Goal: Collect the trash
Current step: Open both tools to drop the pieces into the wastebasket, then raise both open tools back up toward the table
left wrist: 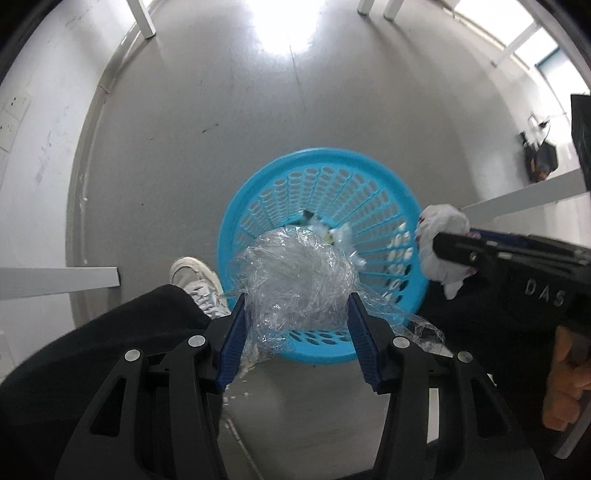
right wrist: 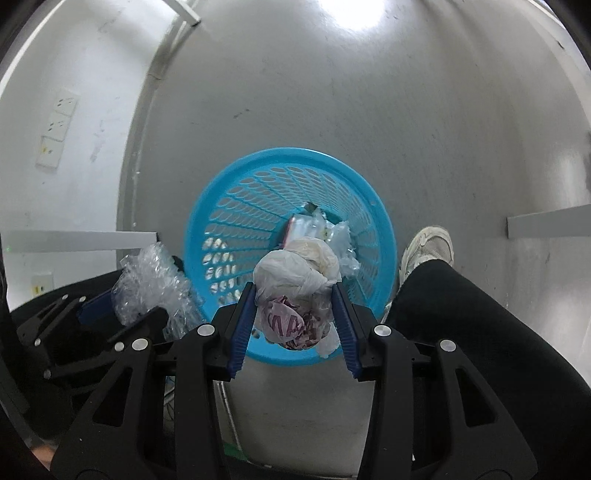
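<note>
Two grippers are in use, both pointing steeply down over a blue perforated waste basket standing on a grey floor.

Left gripper: its blue-padded fingers are clamped on a crumpled wad of clear plastic film. The wad bulges forward past the fingertips and hangs over the near part of the basket's rim; loose film trails out beyond the right-hand finger.

Right gripper: its blue pads are closed on a balled white plastic bag bearing dark red print. The bag sits between the fingertips and over the basket's near rim (the same bag shows in the left wrist view, off to the right of the left gripper, just outside the rim).

Basket contents: beyond both fingertips, at the bottom of the basket, lies a small heap of clear and whitish wrappers; their exact kinds cannot be told.

Surroundings: a white sneaker and a black trouser leg lie left of the left gripper, touching or just beside the basket. A second white sneaker stands right of the right gripper, just beside the basket. A bare hand grips the right gripper's handle. White table legs stand well beyond the basket.
</note>
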{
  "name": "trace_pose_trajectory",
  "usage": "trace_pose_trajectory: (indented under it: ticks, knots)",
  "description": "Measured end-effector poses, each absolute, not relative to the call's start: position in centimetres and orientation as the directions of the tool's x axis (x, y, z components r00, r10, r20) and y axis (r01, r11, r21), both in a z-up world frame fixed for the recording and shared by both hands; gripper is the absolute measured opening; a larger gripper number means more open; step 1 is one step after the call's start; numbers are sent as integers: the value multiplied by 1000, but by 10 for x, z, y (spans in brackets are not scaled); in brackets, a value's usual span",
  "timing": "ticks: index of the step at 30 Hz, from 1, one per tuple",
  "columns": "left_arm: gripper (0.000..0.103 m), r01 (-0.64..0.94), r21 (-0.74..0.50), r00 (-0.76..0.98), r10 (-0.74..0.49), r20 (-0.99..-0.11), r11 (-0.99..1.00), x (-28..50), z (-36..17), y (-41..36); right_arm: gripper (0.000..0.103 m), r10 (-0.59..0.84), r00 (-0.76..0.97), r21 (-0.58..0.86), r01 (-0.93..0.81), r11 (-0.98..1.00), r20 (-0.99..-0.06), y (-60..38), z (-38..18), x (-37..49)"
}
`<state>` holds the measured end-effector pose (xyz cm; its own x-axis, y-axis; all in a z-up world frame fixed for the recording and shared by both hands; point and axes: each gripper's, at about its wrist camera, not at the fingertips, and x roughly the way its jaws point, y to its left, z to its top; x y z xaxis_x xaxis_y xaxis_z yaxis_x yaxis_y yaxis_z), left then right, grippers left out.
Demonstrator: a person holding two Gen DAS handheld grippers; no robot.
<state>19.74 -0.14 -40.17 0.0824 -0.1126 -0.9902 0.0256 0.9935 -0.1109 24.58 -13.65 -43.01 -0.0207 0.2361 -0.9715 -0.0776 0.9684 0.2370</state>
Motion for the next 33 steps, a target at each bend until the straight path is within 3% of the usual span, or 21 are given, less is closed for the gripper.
trace_pose_trajectory:
  ticks: [5, 7, 9, 13, 20, 33]
  knots:
    - [53, 26, -96, 57, -98, -994, 995, 204, -409, -3, 42, 244, -35, 246, -40, 968, -969, -140, -442, 253]
    - [60, 26, -111, 67, -112, -991, 993, 205, -407, -5, 51, 252, -35, 253, -35, 967, -967, -139, -444, 256]
    - [76, 40, -116, 96, -120, -988, 992, 206, -402, -5, 58, 255, -28, 256, -35, 966, -967, -139, -445, 257]
    - [77, 39, -92, 125, -97, -987, 995, 205, -398, -6, 66, 259, -8, 259, -53, 964, -966, -135, -444, 257]
    - [77, -7, -98, 141, -96, -985, 995, 203, -392, 2, 67, 233, 24, 231, -64, 971, -972, -135, -430, 250]
    - [82, -82, -241, 295, -208, -933, 967, 167, -340, 32, 75, 236, 183, 208, -157, 965, -954, -136, -360, 206]
